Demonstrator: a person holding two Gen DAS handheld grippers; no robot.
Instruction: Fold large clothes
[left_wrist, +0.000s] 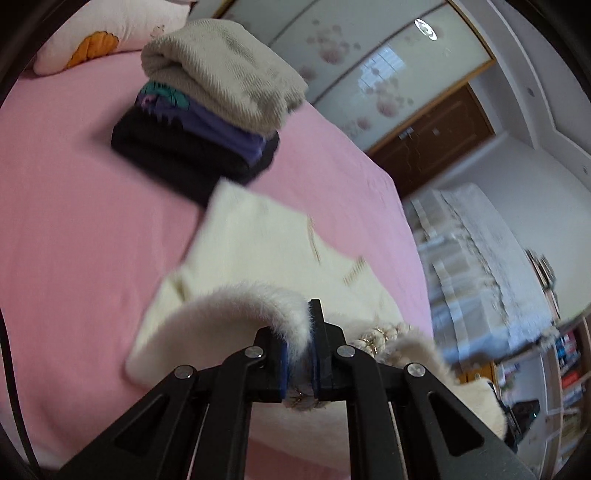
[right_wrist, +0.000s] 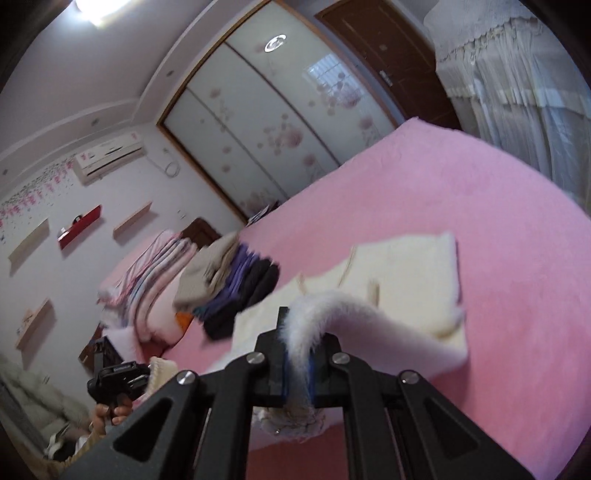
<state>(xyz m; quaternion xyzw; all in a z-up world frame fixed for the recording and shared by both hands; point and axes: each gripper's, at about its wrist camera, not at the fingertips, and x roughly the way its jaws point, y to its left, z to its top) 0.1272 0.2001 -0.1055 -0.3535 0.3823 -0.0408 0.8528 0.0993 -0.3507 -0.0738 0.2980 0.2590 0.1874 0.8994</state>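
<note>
- Pink bed carrying folded stack
- left hand-held gripper clamping cream sweater furry edge
- right hand-held gripper clamping same sweater

The bed sheet is plain pink. On it the fuzzy sweater is cream-white, with pale gold markings across its front. The folded stack shows a beige knit on top, then a purple garment with teal trim, then a black one at the bottom. The pillow is pale pink with an orange print. The wardrobe doors are frosted white with pink blossoms, framed in brown wood. One wall shelf is red.
</note>
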